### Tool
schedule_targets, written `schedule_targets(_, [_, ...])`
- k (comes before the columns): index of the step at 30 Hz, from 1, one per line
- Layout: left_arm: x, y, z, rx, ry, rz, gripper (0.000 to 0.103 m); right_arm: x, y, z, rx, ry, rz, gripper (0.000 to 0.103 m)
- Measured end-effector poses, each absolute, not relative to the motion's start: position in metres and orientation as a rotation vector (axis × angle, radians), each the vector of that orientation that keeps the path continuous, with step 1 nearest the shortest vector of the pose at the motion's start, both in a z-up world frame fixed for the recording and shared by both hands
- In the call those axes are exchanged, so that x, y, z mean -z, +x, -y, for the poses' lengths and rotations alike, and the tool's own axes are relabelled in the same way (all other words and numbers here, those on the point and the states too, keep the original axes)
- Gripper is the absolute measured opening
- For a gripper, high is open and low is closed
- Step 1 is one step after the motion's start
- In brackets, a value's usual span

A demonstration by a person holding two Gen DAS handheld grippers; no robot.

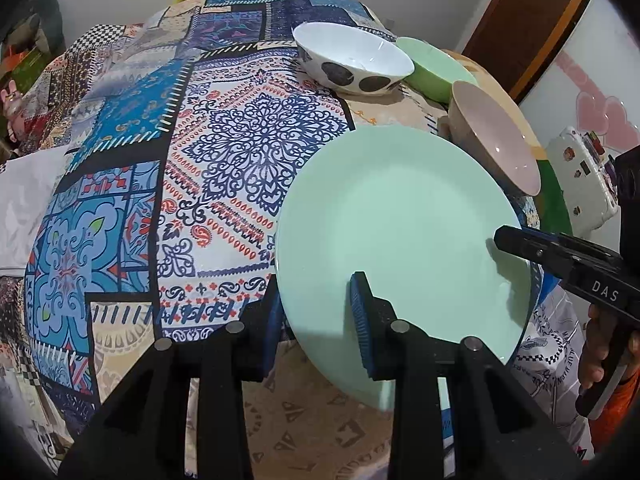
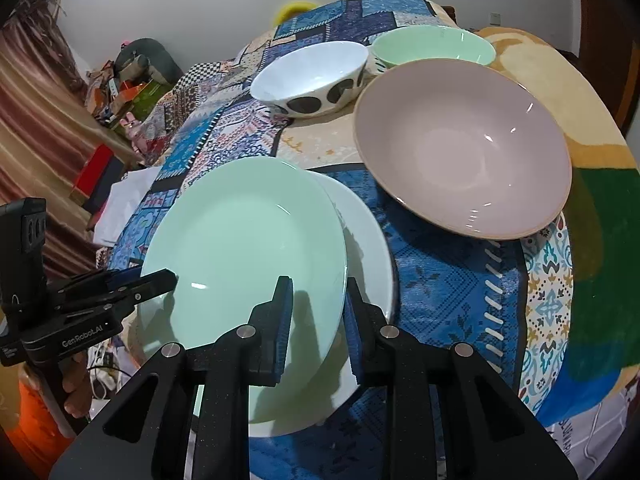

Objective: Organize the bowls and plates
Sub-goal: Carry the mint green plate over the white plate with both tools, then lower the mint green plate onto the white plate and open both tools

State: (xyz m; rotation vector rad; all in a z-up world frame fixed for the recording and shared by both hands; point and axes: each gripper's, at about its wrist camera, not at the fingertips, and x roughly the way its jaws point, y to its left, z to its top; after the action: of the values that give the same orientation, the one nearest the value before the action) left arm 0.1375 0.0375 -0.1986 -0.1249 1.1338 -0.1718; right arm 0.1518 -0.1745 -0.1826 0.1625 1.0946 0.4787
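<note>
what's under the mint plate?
A white plate lies under the mint plate, its right rim showing in the right wrist view. The rest is covered, so anything beneath the pair cannot be seen.

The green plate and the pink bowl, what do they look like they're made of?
Green plate: probably glazed ceramic or opal glass; smooth, glossy, small sharp glints. Pink bowl: likely glazed stoneware; shiny inside with bright highlights, duller tan rim.
</note>
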Motion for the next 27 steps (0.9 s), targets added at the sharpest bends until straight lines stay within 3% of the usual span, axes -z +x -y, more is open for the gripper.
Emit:
schedule_targets(18, [0.207, 0.147, -0.026, 0.139, -0.062, -1.158, 0.035, 0.184, 0.15, 0.177, -0.457, 0.171, -1.09, 0.025])
schedule_targets(22, [0.208, 0.148, -0.022, 0.144, -0.061, -1.159, 0.045, 0.184, 0.148, 0.179, -0.452, 0.177, -1.079, 0.025])
schedule_targets(27, [0.204, 0.144, -0.022, 0.152, -0.052, -1.157, 0.047, 0.181, 0.142, 0.176, -0.458, 0.126, -1.07, 0.027])
